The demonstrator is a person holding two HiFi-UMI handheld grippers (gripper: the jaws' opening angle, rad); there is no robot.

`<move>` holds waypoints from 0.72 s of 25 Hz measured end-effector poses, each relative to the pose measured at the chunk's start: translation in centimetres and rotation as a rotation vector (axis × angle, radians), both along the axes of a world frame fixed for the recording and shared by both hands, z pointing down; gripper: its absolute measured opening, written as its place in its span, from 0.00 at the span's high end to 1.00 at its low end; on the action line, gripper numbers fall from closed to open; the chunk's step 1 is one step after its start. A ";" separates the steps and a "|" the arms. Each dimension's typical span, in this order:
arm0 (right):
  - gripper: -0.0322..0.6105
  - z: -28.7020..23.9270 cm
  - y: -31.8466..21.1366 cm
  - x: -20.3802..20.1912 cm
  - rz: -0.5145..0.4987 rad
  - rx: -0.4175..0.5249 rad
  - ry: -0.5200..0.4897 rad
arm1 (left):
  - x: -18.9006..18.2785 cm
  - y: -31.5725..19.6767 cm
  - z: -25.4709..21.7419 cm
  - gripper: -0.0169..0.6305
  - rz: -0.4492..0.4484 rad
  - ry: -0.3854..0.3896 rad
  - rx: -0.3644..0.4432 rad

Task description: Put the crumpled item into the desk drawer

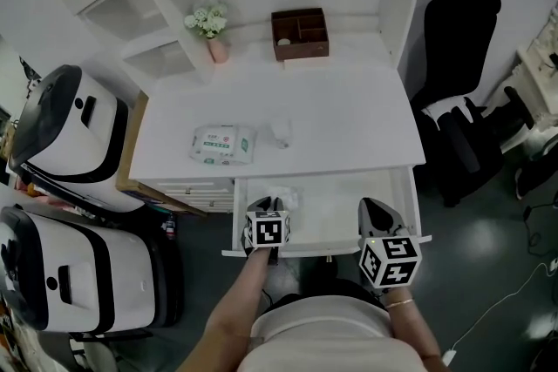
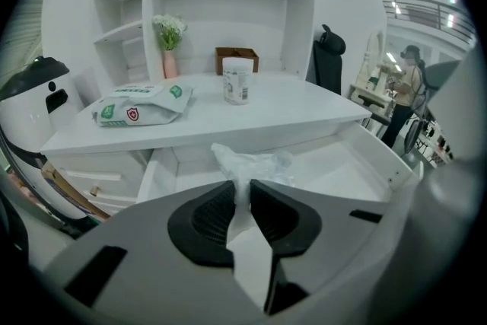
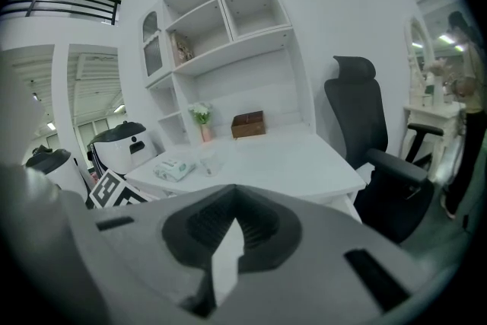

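The left gripper (image 2: pixel 242 185) clamped the crumpled white plastic wrapper (image 2: pixel 255 162) over the open white desk drawer (image 2: pixel 358 164) just ahead; seemingly only release remained. The right gripper (image 3: pixel 228 228) was closed, empty.

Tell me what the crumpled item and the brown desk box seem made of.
The crumpled item: probably thin plastic film, translucent and glossy, sharply creased where the left gripper pinches it. The brown box: looks like dark-stained wood, matte, with inner dividers; possibly imitation.
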State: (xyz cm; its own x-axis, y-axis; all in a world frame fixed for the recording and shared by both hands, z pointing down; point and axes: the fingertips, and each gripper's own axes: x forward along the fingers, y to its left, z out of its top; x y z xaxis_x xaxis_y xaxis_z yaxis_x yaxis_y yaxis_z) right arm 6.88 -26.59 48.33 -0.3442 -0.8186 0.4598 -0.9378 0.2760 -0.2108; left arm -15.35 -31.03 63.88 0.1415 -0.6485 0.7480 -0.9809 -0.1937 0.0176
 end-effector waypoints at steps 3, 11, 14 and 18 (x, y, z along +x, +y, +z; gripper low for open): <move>0.95 0.3 -0.3 0.5 0.009 -0.009 -0.001 | 0.3 -0.2 1.1 0.88 0.001 -0.006 -0.042; 0.95 1.0 -0.8 1.9 0.027 -0.026 -0.006 | 1.5 -0.4 3.6 0.88 0.024 -0.024 -0.145; 0.95 1.2 -0.9 2.2 0.029 -0.031 -0.009 | 1.8 -0.2 4.6 0.88 0.024 -0.030 -0.189; 0.95 1.4 -1.2 2.4 0.026 -0.036 -0.008 | 1.7 0.1 6.0 0.88 0.018 -0.042 -0.254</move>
